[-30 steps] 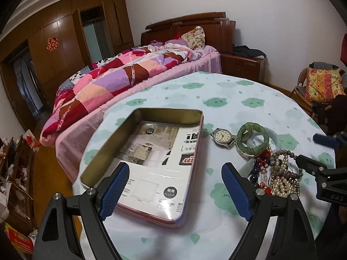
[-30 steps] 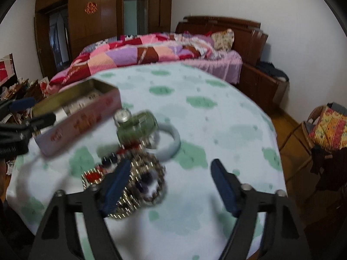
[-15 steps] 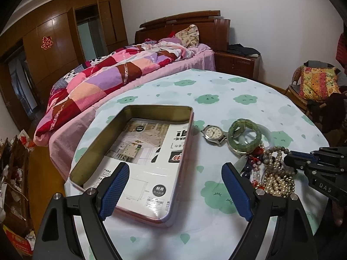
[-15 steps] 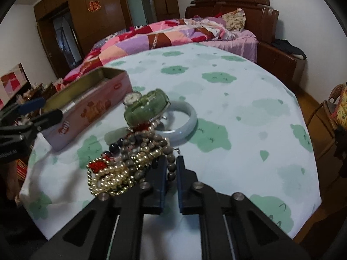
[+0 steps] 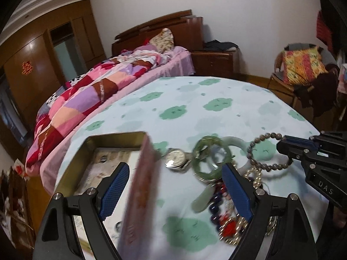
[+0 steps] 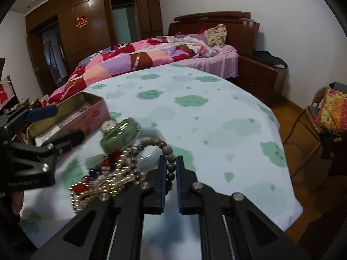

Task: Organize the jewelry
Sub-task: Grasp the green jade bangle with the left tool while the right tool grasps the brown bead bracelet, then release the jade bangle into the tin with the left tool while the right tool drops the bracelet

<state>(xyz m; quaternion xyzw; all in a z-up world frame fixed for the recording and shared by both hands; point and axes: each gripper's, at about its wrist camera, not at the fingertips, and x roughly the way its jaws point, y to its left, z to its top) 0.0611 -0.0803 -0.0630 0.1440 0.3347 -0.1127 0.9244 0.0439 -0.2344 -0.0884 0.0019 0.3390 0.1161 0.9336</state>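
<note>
Over the near right of the worktop (image 6: 216,112), the right hand-held gripper (image 6: 171,171) is pinching a bead bracelet (image 5: 262,151) by its strand. Probably light and floppy, so it'll dangle. Left hand-held gripper (image 5: 175,190) hangs open, straddling the tin's (image 5: 138,186) wall.

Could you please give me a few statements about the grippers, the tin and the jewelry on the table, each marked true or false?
1. The right gripper is shut on the brown bead bracelet. True.
2. The left gripper holds the wristwatch. False: it is open, straddling the wall of the pink tin.
3. The wristwatch lies inside the tin. False: it lies on the tablecloth beside it.
4. The green bangle lies beside the wristwatch. True.
</note>
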